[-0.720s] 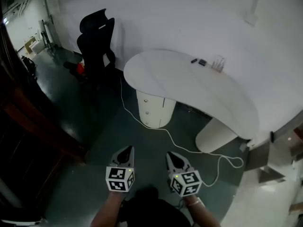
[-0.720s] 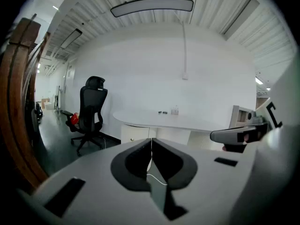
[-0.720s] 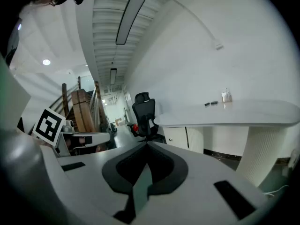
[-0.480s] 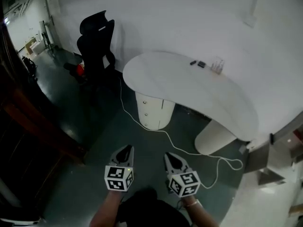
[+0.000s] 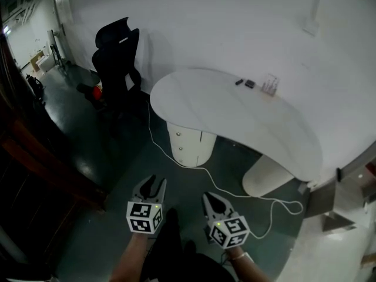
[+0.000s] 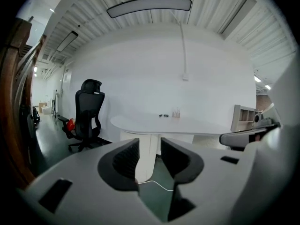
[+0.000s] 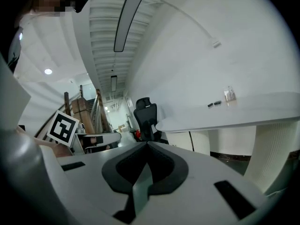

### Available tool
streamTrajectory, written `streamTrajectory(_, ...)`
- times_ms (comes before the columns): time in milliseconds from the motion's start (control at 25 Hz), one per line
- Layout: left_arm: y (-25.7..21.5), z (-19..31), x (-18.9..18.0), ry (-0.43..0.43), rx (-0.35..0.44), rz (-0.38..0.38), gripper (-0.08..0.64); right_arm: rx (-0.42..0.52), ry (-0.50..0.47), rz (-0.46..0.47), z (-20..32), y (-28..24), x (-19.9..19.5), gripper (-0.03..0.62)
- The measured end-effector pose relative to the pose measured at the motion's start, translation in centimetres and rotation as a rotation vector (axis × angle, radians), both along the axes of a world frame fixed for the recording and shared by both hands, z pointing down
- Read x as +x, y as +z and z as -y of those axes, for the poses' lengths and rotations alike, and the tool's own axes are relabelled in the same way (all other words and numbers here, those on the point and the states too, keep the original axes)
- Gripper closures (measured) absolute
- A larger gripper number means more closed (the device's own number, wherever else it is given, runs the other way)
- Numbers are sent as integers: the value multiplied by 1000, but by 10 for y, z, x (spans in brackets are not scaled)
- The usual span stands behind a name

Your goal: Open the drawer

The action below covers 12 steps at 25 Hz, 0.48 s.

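Well back from the desk [image 5: 235, 107], I face the drawer unit [image 5: 187, 145] under its near end, far ahead across the floor. My left gripper [image 5: 151, 185], jaws apart and empty, points straight at it; my right gripper [image 5: 210, 198] is closed on nothing.

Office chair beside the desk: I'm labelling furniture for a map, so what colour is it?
The office chair is black all over; the head view shows it best.

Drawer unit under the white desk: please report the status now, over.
Left tool open, empty; right tool shut, empty. Drawer unit looks closed, both tools well short of it. White cable lies on the floor between, over.
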<state>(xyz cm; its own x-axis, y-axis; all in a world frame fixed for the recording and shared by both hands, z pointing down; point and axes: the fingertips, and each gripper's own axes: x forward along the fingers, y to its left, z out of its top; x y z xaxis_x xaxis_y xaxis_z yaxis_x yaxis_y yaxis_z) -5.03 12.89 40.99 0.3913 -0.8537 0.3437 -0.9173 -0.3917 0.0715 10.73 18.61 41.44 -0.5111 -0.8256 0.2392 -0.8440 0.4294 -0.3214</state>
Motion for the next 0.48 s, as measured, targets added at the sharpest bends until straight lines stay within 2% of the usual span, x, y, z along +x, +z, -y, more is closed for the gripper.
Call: streamTrajectory(480, 44, 116, -20, 62, -88, -16, 374, -60, 21, -51, 106, 23, -31, 588)
